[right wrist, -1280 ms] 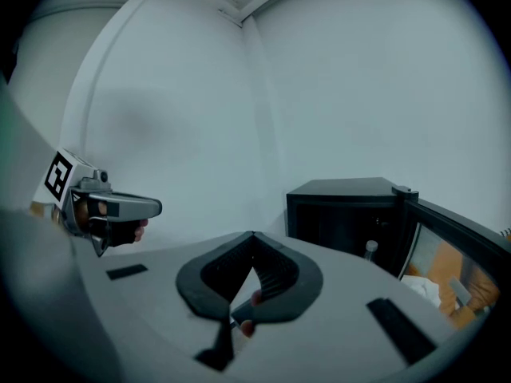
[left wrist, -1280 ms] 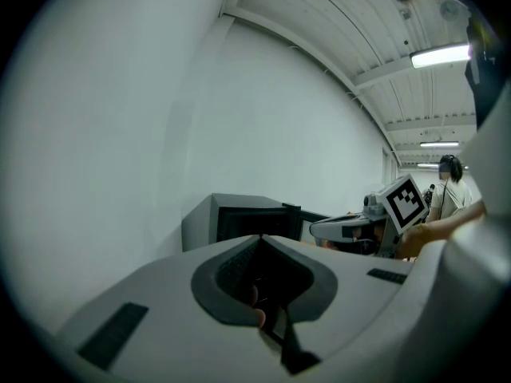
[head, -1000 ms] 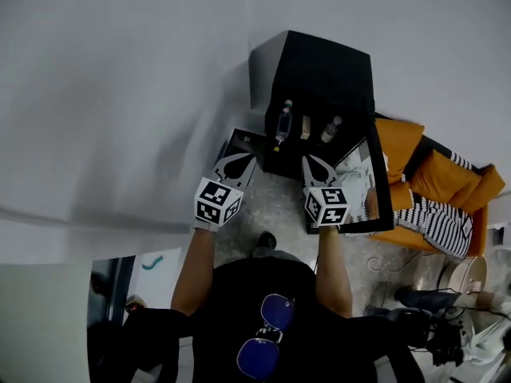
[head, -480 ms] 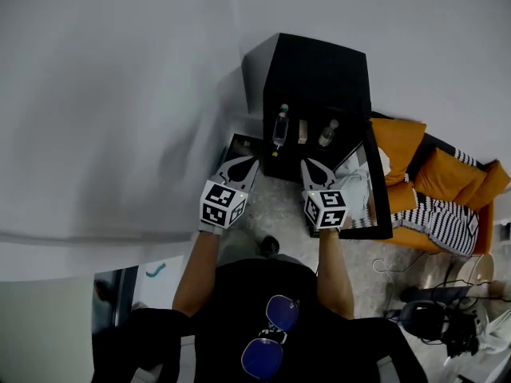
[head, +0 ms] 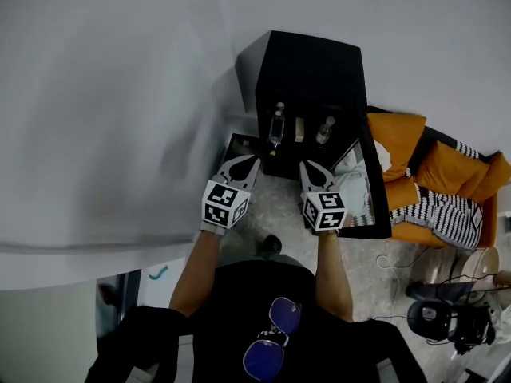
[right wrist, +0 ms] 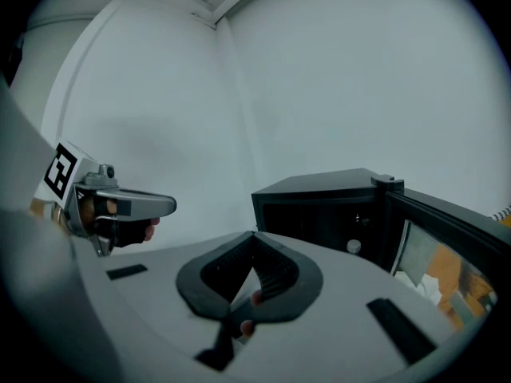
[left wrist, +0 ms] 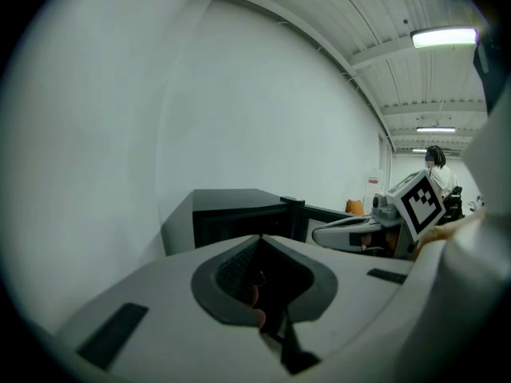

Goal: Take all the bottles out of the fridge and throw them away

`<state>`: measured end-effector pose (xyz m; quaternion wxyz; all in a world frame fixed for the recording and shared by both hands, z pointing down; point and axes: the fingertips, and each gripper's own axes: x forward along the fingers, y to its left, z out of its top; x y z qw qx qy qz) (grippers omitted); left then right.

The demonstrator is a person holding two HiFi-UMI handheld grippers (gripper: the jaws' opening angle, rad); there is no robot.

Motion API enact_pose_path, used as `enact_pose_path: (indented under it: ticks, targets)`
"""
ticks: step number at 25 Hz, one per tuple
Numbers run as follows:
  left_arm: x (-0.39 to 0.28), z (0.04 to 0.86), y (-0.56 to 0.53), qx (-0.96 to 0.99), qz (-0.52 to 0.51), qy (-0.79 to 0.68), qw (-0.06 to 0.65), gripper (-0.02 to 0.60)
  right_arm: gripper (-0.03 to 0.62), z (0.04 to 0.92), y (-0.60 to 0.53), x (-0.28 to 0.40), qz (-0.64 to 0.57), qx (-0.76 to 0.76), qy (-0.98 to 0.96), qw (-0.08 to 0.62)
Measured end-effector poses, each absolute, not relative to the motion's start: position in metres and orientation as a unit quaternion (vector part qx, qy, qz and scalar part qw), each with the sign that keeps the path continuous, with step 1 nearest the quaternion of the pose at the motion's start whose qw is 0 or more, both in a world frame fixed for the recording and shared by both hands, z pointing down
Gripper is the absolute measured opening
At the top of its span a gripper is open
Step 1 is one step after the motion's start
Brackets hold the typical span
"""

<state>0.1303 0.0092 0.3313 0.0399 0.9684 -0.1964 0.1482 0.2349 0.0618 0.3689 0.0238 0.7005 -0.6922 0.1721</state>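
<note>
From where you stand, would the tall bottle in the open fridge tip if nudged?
Probably: the tall bottle stands upright and slim, so a sideways nudge could topple it. It looks like clear plastic, so likely light and not fragile; its fill can't be seen.

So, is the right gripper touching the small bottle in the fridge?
Apart. In the head view the right gripper is outside the open fridge, short of the small bottle standing inside it.
</note>
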Motion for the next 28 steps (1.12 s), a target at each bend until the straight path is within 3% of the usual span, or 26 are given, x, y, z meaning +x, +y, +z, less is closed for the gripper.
enact_pose_path:
  ticks: [28]
  targets:
    - [0.125,0.409,-0.079,0.969,0.143,-0.185,0.087,0.002,0.002,0.468,-0.005,0.237,0.212,0.727,-0.649,0.073]
